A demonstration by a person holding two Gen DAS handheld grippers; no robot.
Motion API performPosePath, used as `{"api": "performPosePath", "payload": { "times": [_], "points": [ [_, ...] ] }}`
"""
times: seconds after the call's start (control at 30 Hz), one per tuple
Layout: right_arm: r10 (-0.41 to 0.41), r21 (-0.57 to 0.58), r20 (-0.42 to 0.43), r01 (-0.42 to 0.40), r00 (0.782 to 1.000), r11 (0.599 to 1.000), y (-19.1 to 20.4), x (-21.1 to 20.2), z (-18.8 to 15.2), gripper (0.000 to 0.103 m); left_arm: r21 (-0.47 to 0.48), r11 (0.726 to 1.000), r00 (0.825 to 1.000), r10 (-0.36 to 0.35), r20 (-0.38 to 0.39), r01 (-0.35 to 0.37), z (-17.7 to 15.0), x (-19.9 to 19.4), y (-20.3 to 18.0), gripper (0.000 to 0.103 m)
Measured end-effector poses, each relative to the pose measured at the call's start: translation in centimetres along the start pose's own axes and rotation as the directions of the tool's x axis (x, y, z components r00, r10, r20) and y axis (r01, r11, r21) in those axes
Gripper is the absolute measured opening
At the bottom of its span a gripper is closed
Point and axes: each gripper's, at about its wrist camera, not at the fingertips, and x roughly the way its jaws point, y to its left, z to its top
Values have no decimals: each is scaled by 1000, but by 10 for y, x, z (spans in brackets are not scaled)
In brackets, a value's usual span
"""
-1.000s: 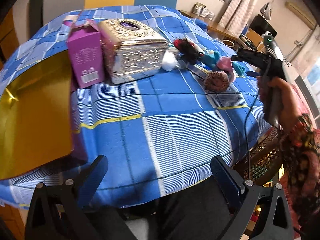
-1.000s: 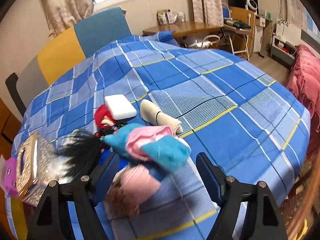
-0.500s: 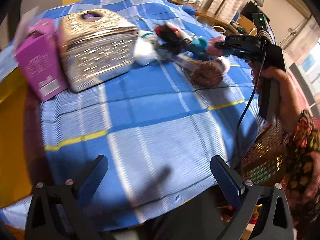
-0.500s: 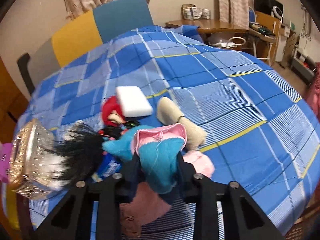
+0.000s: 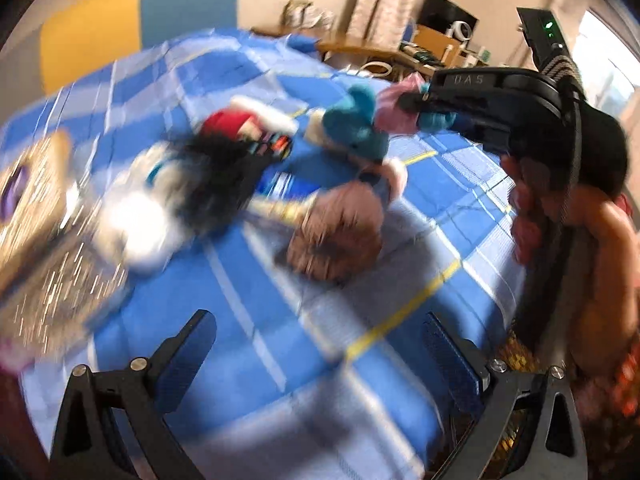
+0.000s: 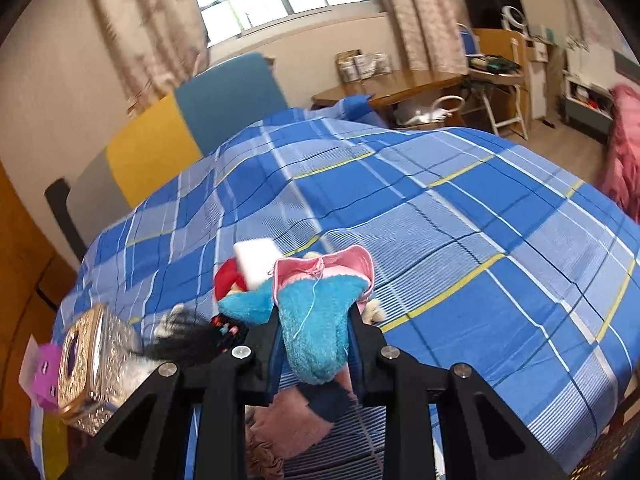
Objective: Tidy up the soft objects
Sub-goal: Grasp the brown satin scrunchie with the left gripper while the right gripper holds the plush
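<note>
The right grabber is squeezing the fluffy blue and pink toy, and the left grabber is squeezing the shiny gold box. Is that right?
Not quite. The right gripper does squeeze the fluffy blue and pink toy, but the left gripper is open and holds nothing, as the left wrist view shows.

Motion blur smears most of the left wrist view: the gold tissue box [image 5: 36, 232] dissolves into streaks at the frame's left edge, and the white soft item [image 5: 136, 232] beside it has no readable outline. The brown plush [image 5: 336, 236] is too blurred to identify. In the right wrist view, the right gripper [image 6: 316, 332] hides the lower part of the blue-and-pink plush [image 6: 316, 312], and the purple box [image 6: 44, 376] is partly hidden behind the tissue box.
</note>
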Motion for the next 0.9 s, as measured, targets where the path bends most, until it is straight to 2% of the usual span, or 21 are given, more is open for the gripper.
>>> {"api": "performPosePath", "payload": {
  "times": [0.17, 0.33, 0.43, 0.57, 0.6, 0.63, 0.67, 0.7, 0.9],
  "points": [
    [-7, 35, 1, 7, 1000, 999, -9, 1, 3, 26, 33, 999, 1000, 4, 15, -5, 22, 32, -4, 103],
    [-28, 38, 15, 27, 999, 999, -12, 0, 4, 26, 82, 996, 998, -41, 46, 37, 27, 52, -13, 103],
    [-26, 43, 12, 26, 1000, 999, -13, 0, 3, 26, 127, 992, 998, -20, 61, 12, 26, 58, -17, 101],
    [-26, 37, 22, 25, 999, 999, -12, -2, 3, 26, 76, 996, 999, -46, 25, 44, 21, 71, -1, 76],
    [-21, 37, 23, 20, 1000, 999, -12, -2, 3, 26, 71, 996, 999, -53, 13, 52, 20, 73, 2, 66],
    [-20, 34, 23, 19, 1000, 999, -11, -2, 2, 26, 65, 996, 998, -55, -1, 55, 18, 76, 4, 62],
    [-24, 30, 23, 23, 999, 999, -10, -2, 2, 26, 72, 996, 999, -49, 15, 48, 15, 74, 6, 57],
    [-27, 25, 24, 26, 999, 999, -9, -2, 2, 26, 72, 996, 998, -51, 21, 49, 14, 73, 7, 47],
    [-30, -1, 21, 30, 999, 1000, -5, -1, 1, 26, -2, 998, 998, -65, 27, 65, 3, 62, 24, 19]
  ]
}}
